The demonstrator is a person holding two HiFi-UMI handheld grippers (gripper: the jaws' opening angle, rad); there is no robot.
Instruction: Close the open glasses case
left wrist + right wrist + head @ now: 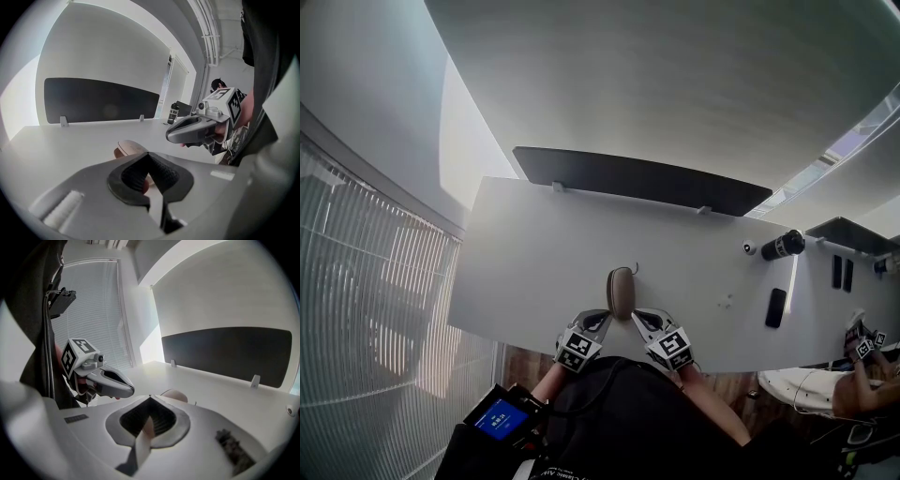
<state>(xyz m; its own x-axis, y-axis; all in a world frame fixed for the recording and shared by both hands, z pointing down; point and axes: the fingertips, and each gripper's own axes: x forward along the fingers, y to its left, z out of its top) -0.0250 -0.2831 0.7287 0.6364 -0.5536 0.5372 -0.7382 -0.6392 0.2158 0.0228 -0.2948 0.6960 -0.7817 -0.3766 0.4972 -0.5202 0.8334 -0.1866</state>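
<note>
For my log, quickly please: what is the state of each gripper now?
Left gripper: closed, holding nothing.
Right gripper: closed, holding nothing.

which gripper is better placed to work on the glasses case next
Nearly a tie: the left gripper and right gripper flank the glasses case at its near end, jaws together. Slight lean left, since its view shows more of the case's top just beyond the tips.

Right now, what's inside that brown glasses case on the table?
Nothing inside shows. From the head view only the brown outer shell of the glasses case is visible on the white table; its own shell covers any contents.
</note>
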